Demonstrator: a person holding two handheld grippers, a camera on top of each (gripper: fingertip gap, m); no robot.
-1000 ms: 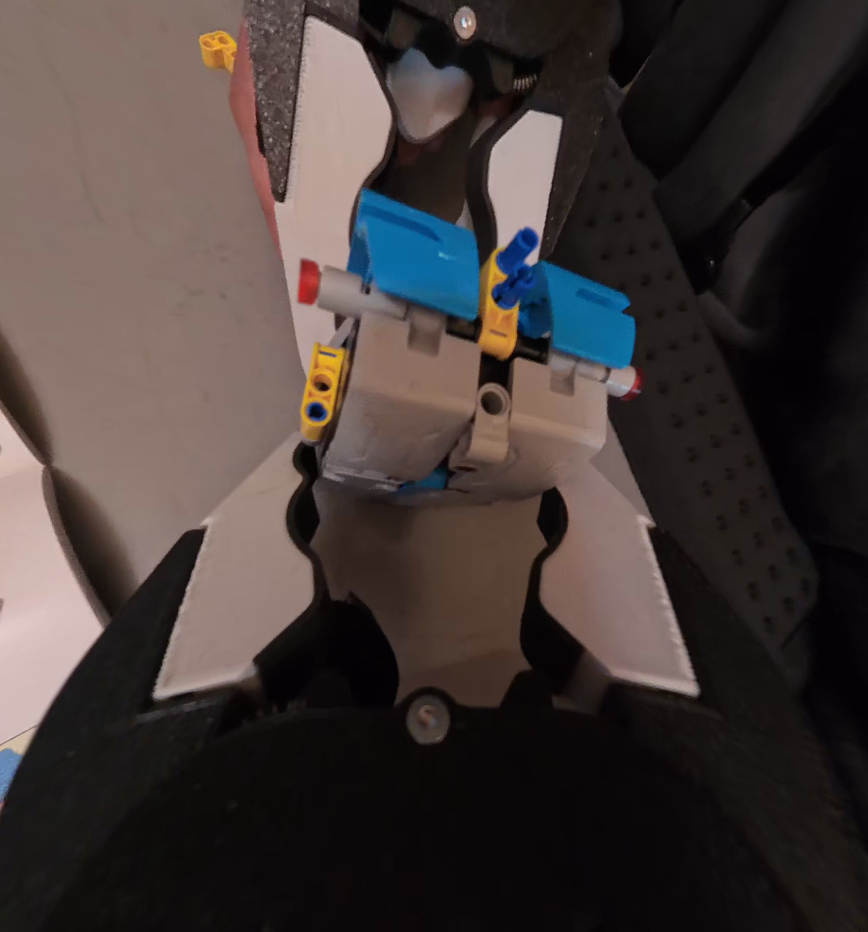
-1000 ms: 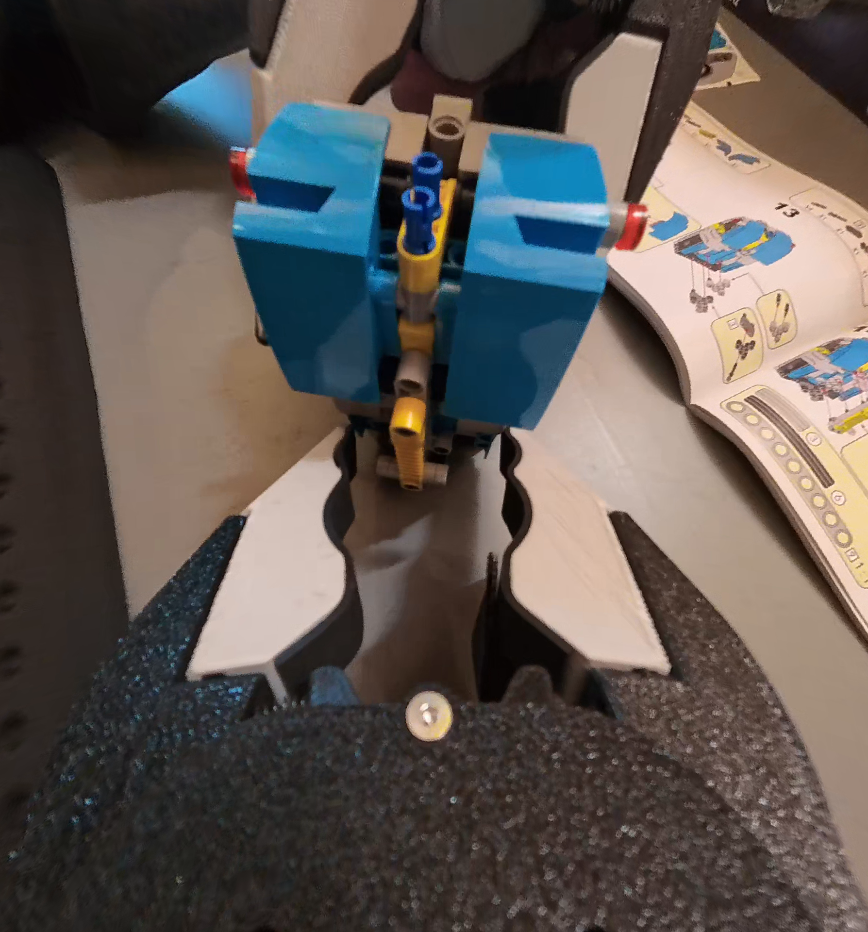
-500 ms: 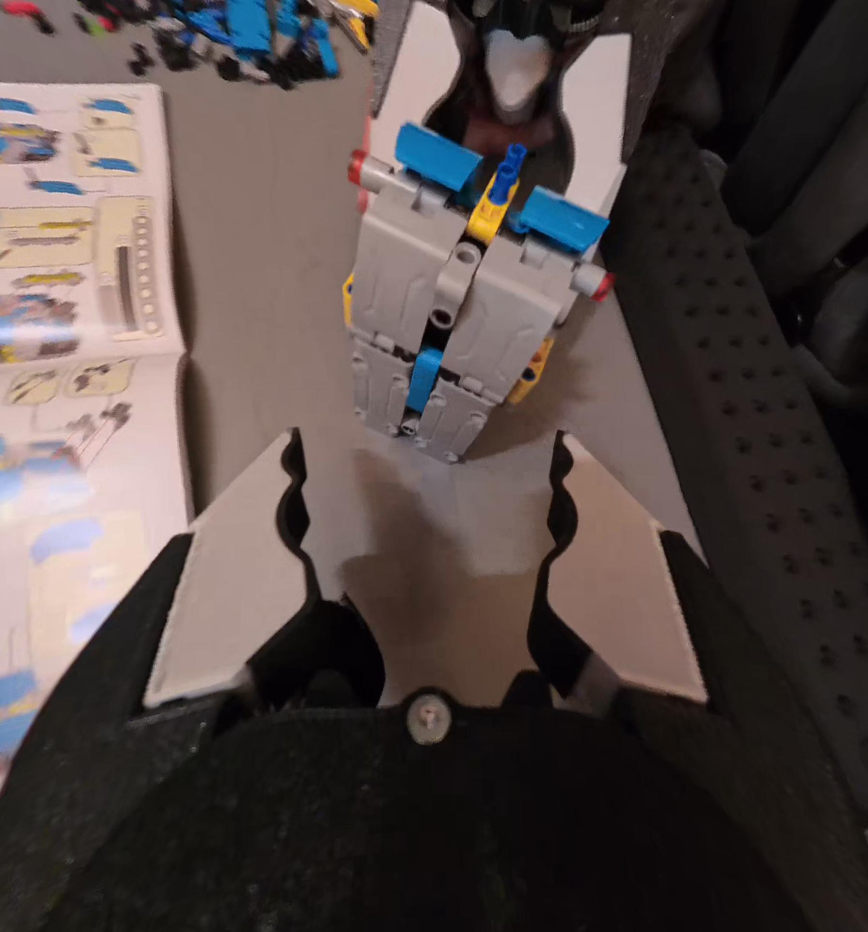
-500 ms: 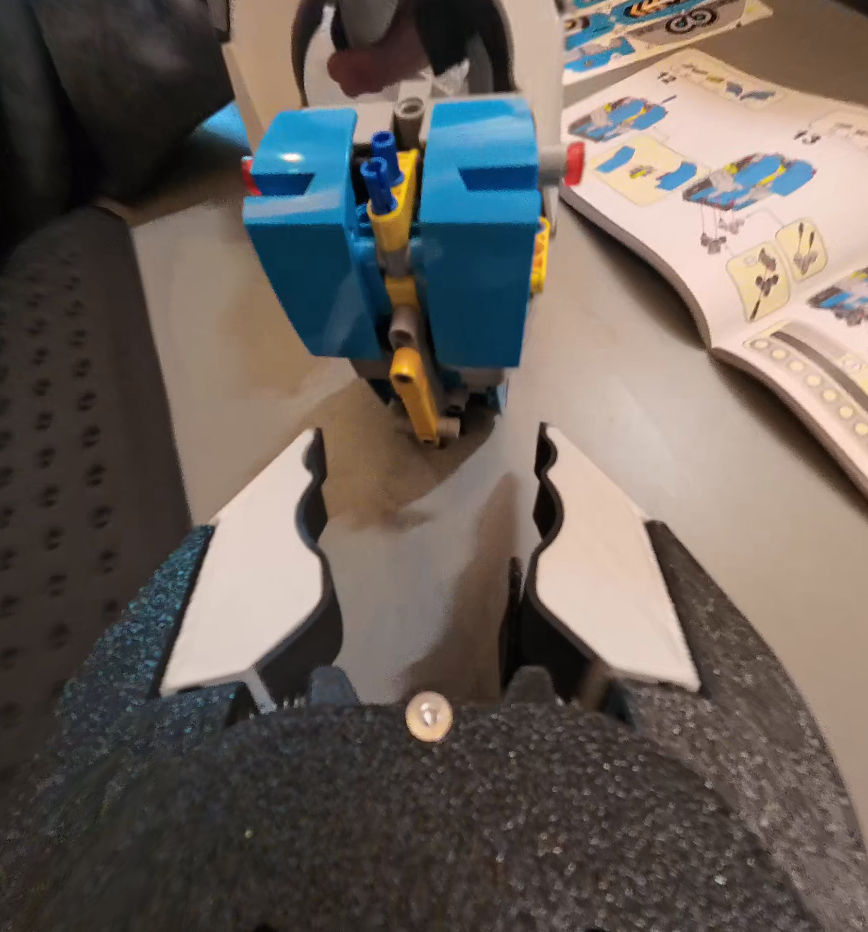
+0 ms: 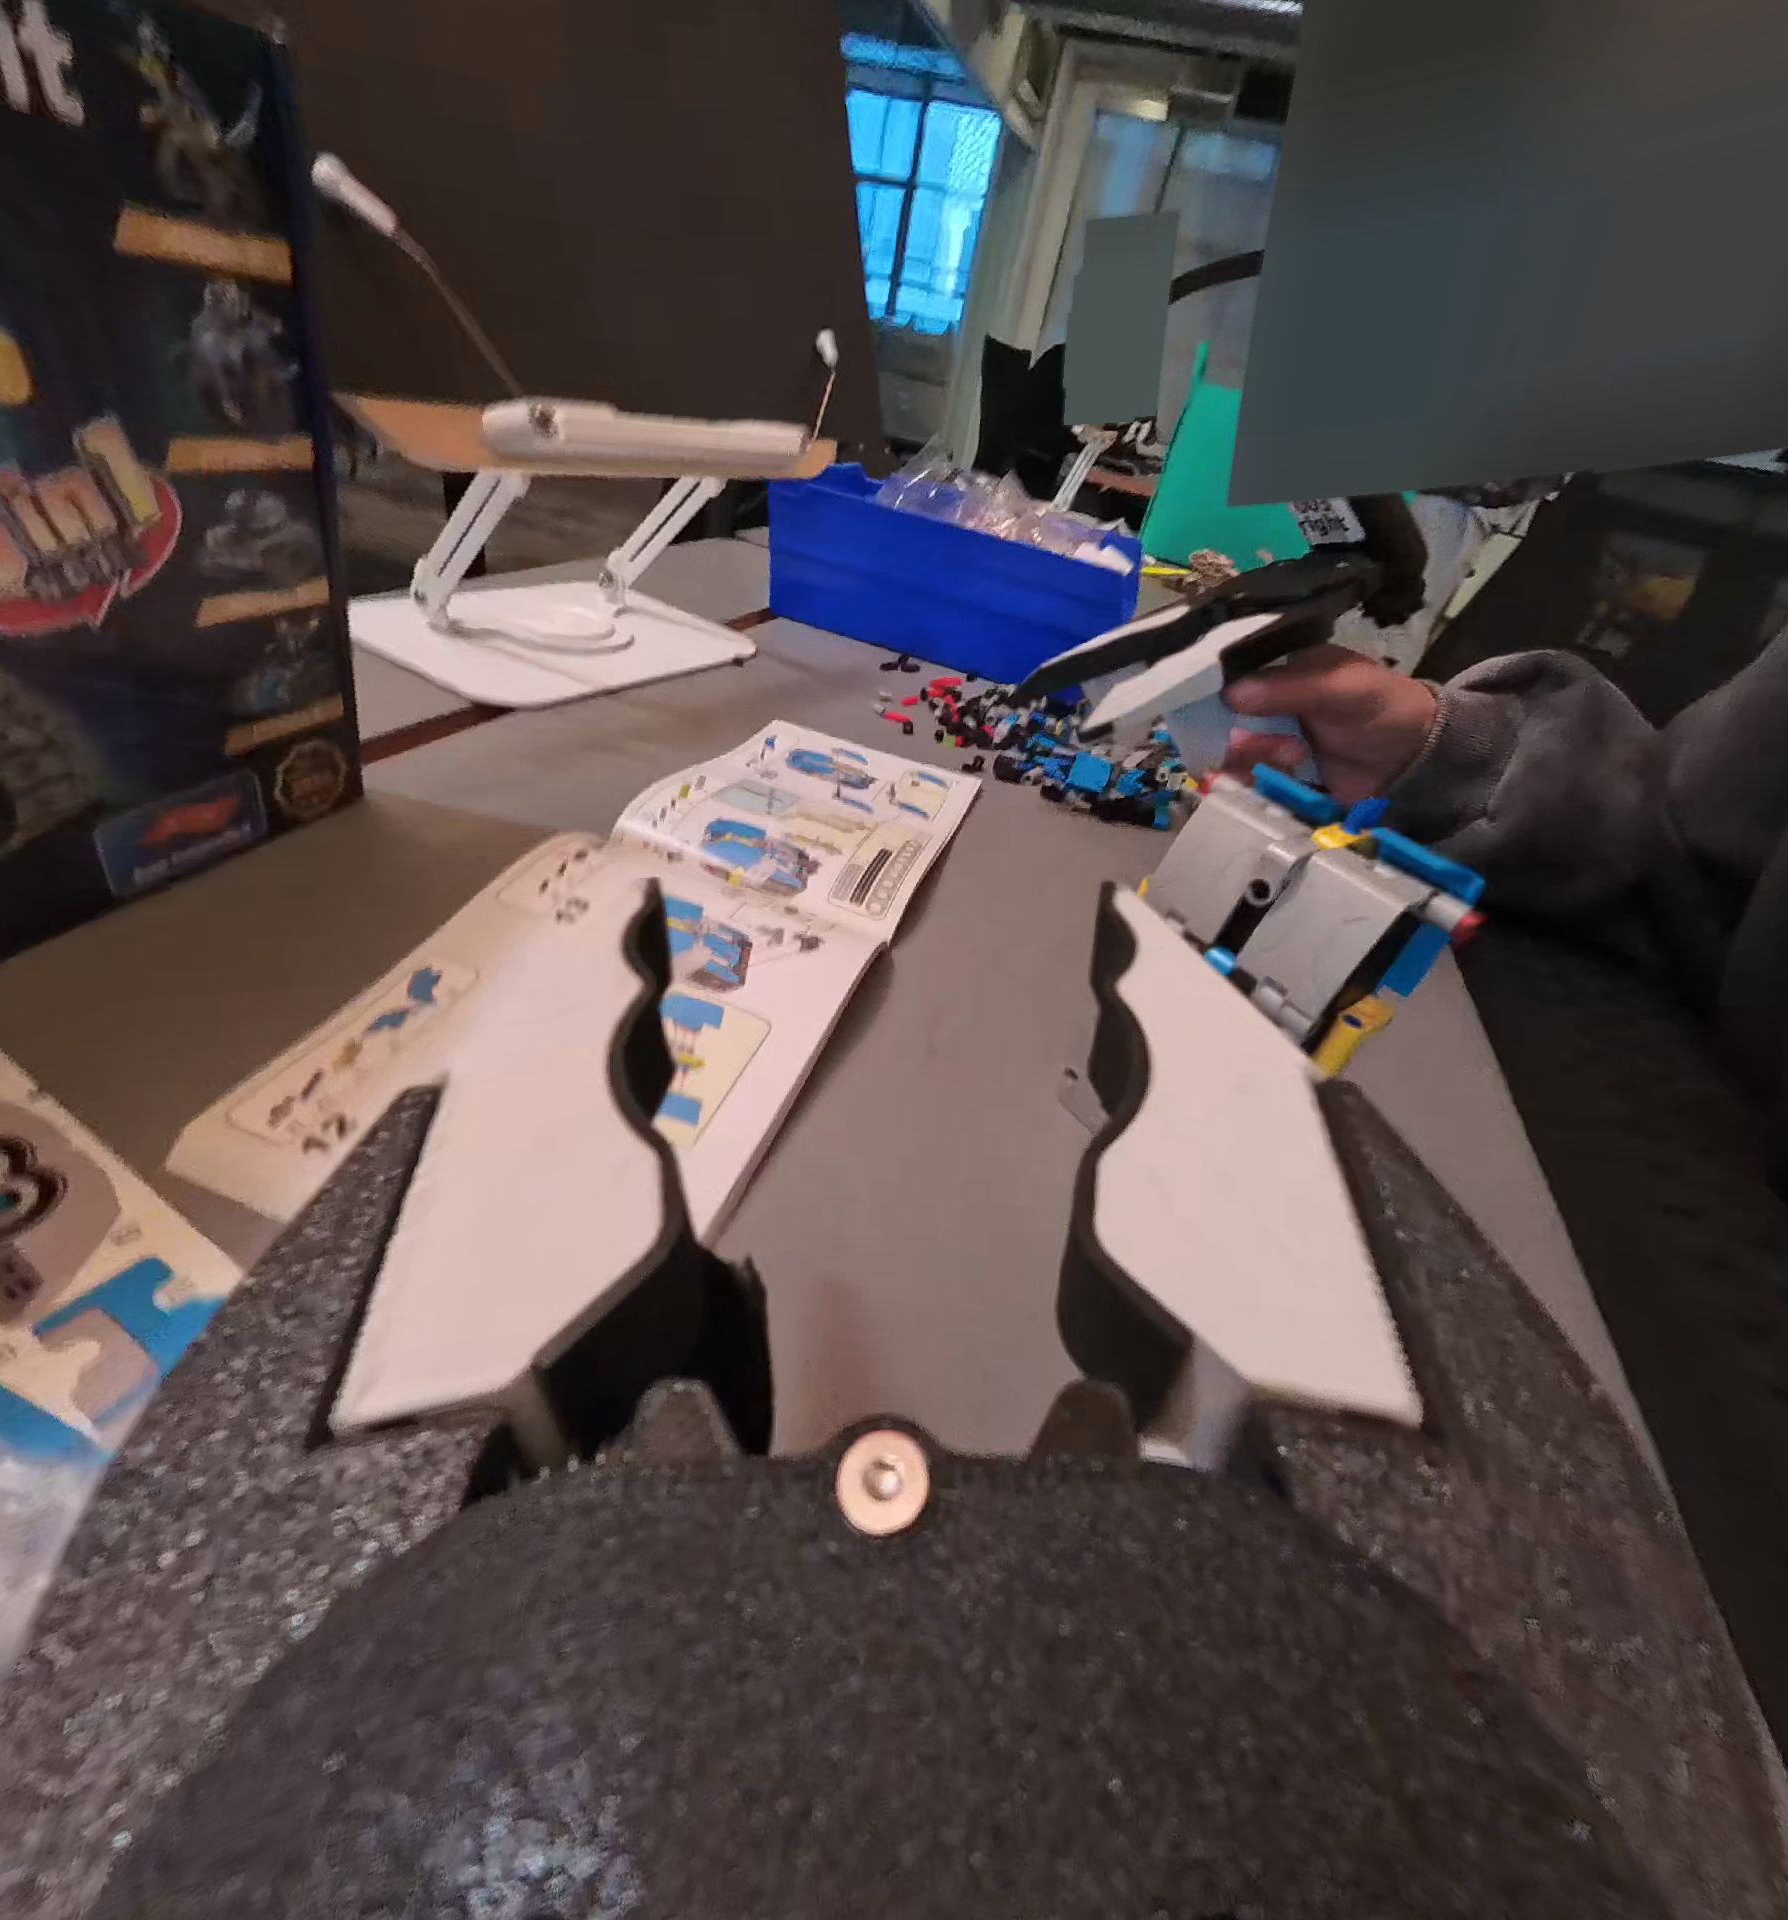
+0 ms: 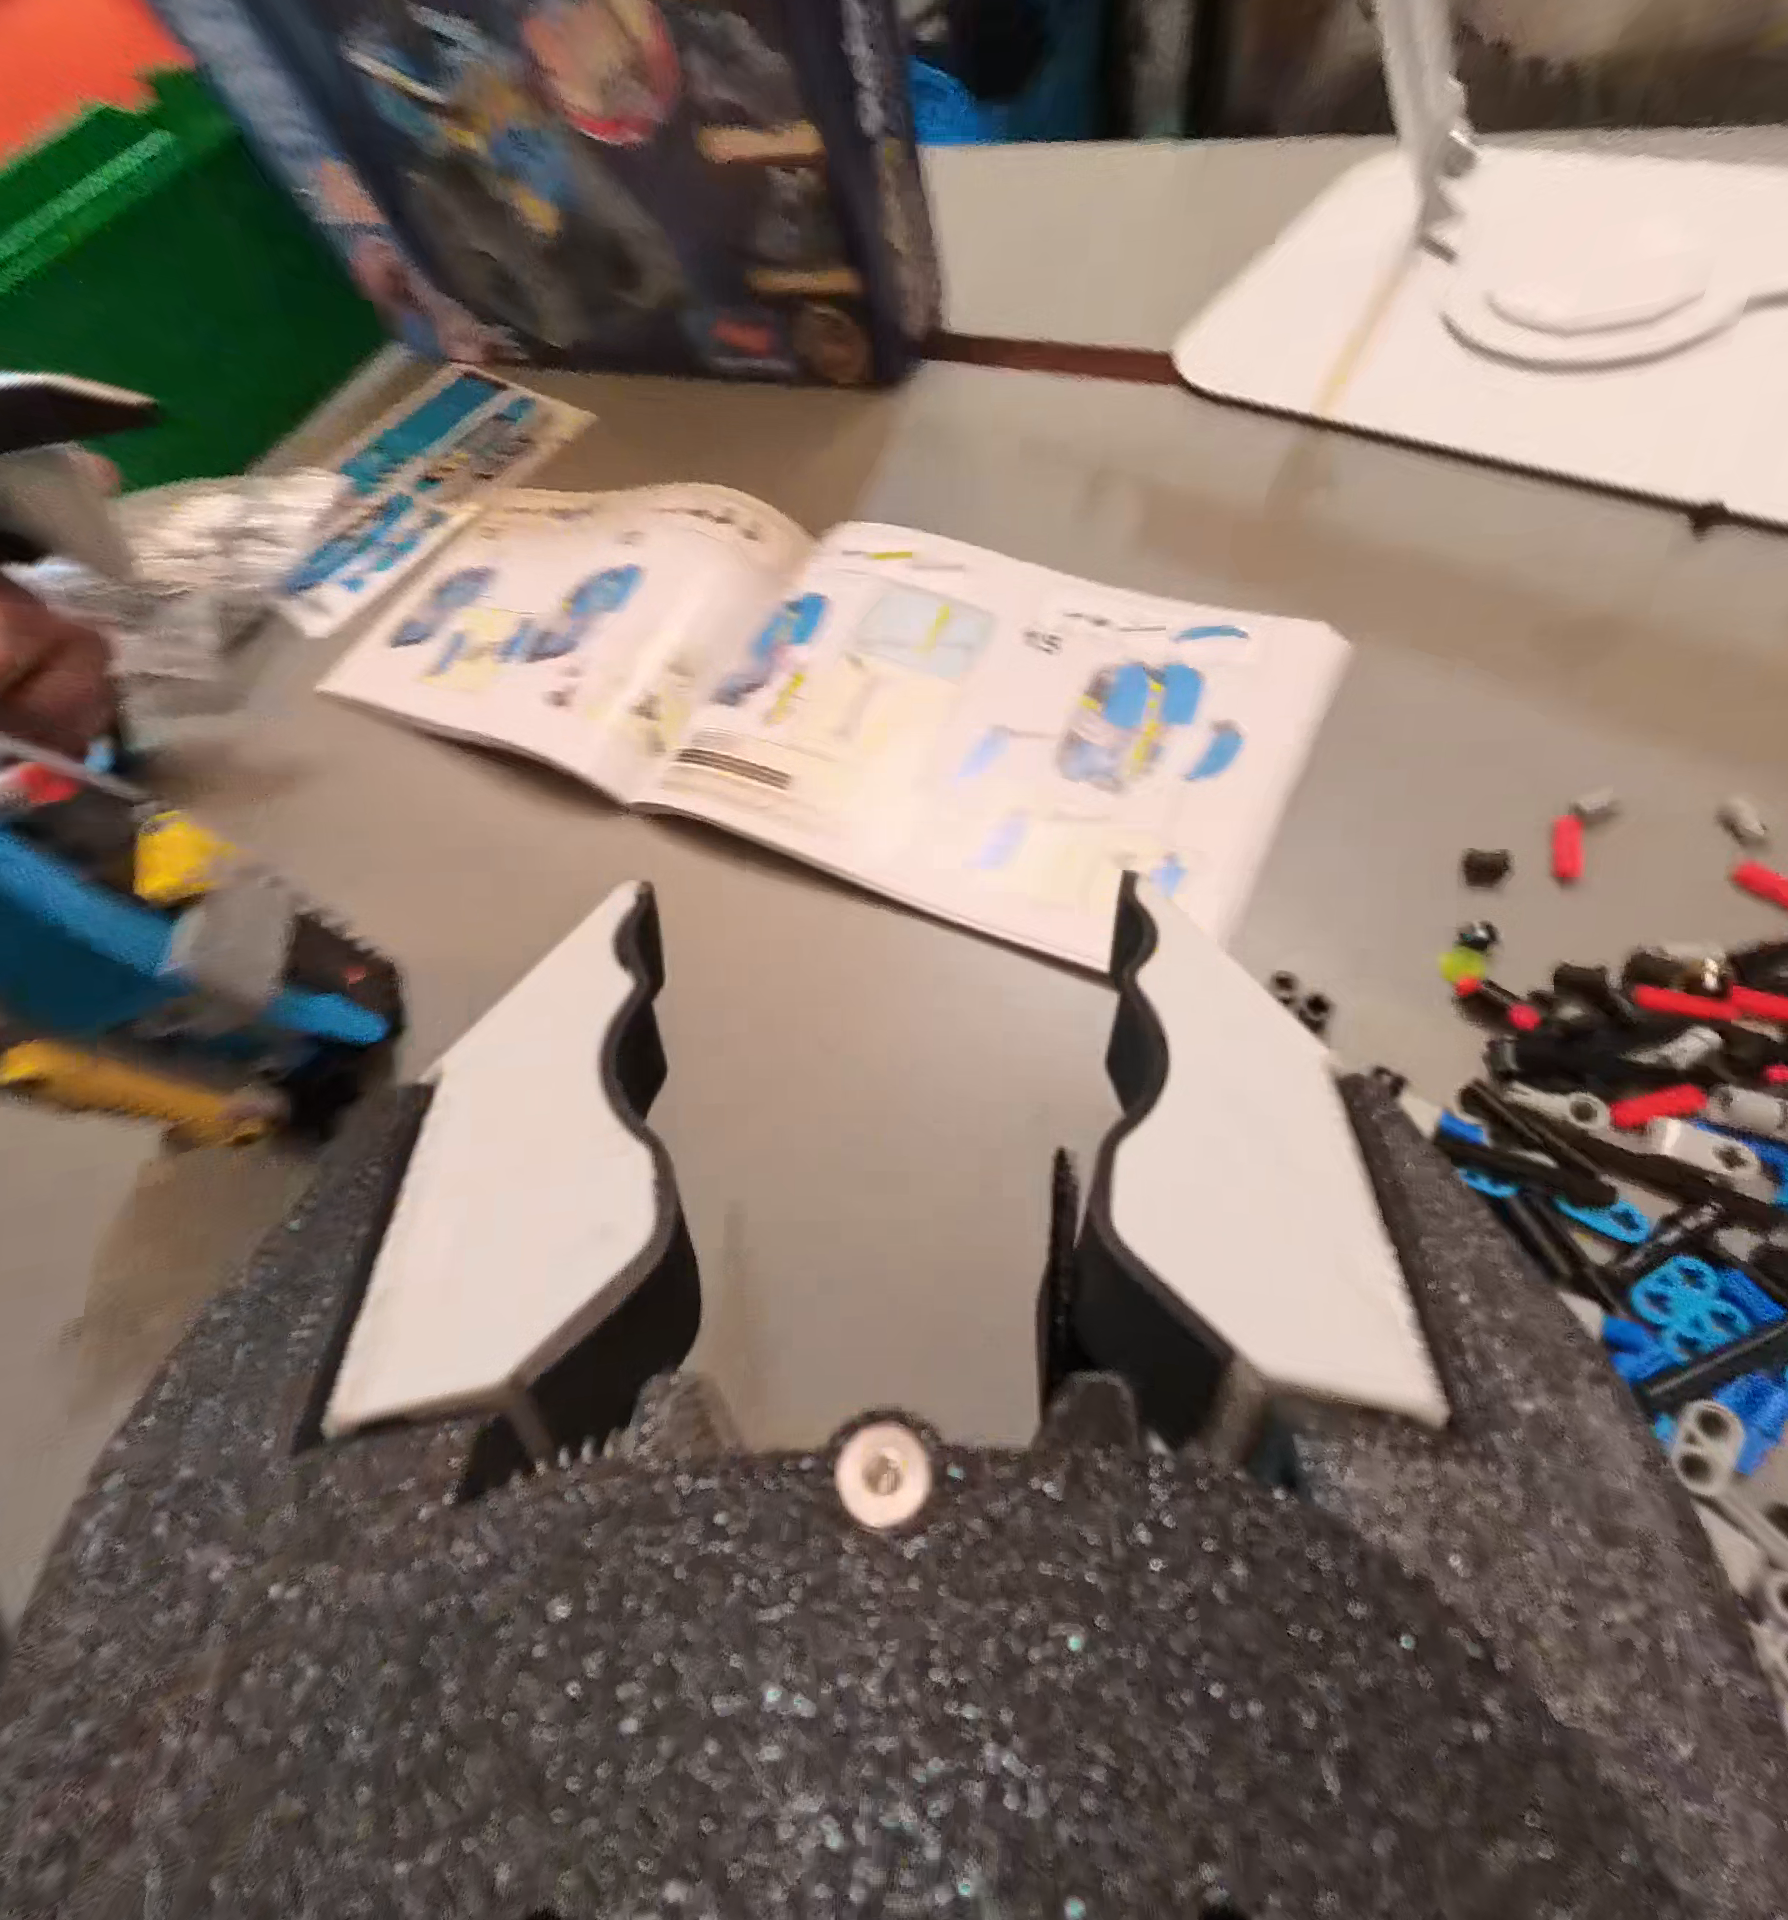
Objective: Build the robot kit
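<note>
Left gripper (image 5: 874, 914) jaws spread, empty, over grey tabletop (image 5: 931, 1195) | grey-blue-yellow brick model (image 5: 1305, 925) lay at its 2 o'clock | right gripper (image 6: 879, 925) likewise spread, empty; open instruction booklet (image 6: 869, 675) at 12, loose brick pile (image 6: 1679, 1122) at 3.

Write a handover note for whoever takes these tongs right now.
Left tongs: open, empty, above the table.
Right tongs: open, empty.
Blue and grey brick model: lying on the table between the two tongs, gripped by neither.
Open instruction booklet: flat on the table ahead of both.
Pile of loose parts: on the table, to the right of the right tongs.
</note>
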